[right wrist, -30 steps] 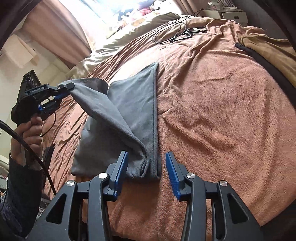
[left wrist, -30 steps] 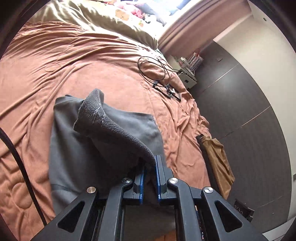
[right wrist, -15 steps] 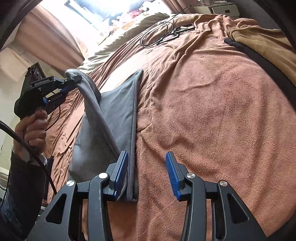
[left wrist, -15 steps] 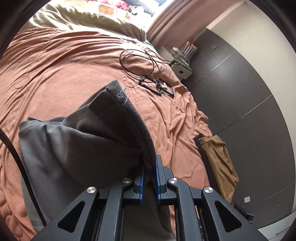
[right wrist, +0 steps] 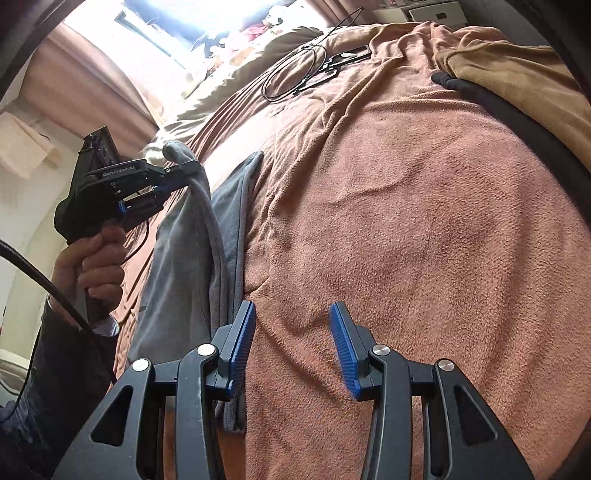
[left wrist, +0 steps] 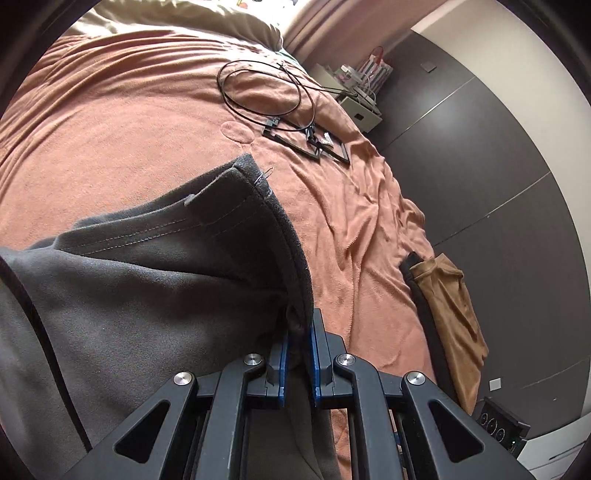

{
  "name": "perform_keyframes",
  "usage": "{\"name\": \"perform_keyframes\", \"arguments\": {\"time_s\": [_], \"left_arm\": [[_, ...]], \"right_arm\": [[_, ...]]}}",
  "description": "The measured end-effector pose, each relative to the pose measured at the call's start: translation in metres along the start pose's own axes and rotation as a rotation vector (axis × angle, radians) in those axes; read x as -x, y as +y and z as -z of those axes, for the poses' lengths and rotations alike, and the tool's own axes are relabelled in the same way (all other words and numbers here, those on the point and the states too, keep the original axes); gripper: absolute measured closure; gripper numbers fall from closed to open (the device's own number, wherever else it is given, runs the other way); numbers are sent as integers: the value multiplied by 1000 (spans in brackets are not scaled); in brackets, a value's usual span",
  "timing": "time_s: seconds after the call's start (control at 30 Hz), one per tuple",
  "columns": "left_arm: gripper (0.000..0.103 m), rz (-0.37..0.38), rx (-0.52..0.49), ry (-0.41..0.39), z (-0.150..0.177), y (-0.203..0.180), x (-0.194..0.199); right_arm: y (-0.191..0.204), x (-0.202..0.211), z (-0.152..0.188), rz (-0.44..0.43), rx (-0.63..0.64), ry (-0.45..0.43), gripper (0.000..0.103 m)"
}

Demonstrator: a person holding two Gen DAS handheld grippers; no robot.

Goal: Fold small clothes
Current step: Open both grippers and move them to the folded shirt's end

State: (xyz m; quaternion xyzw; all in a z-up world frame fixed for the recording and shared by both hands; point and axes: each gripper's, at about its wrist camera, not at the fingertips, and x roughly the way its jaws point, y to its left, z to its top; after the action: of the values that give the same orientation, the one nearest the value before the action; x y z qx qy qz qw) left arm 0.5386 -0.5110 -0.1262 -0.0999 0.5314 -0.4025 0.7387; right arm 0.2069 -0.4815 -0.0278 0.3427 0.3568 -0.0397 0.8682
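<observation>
A grey fleece garment lies on the brown bedspread. My left gripper is shut on its hemmed edge and holds that part up off the bed; the cloth drapes over the fingers. In the right wrist view the left gripper shows at the left, hand-held, with the grey garment hanging from it down to the bed. My right gripper is open and empty, low over the bedspread, its left finger beside the garment's near edge.
A black cable loop and flat black frames lie further up the bed. A tan garment over a black one lies at the bed's right edge, also in the right wrist view. Pillows, a nightstand and dark wardrobe doors stand beyond.
My left gripper has lifted the grey edge higher and carried it across. The right gripper has shifted right, off the garment's near corner, still open.
</observation>
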Motion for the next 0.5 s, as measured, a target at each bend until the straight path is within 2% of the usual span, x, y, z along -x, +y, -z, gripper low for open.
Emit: {"name": "perform_keyframes", "arguments": {"time_s": [0.1, 0.13, 0.17, 0.2, 0.23, 0.27, 0.5], "left_arm": [[92, -20, -27, 22, -1, -5, -14], [88, -34, -34, 28, -1, -6, -17], [84, -36, -32, 25, 0, -5, -18], [69, -26, -29, 22, 1, -4, -18], [52, -16, -28, 18, 2, -3, -15], [47, -24, -33, 5, 3, -2, -11], [45, -89, -43, -36, 9, 18, 29]], "right_arm": [[1, -3, -1, 16, 4, 2, 63], [2, -2, -1, 19, 7, 1, 63], [3, -3, -1, 26, 6, 3, 59], [4, -4, -2, 34, 5, 4, 47], [6, -4, -2, 42, 9, -1, 42], [8, -3, -3, 46, 14, -7, 39], [22, -12, -7, 19, 37, 13, 39]]}}
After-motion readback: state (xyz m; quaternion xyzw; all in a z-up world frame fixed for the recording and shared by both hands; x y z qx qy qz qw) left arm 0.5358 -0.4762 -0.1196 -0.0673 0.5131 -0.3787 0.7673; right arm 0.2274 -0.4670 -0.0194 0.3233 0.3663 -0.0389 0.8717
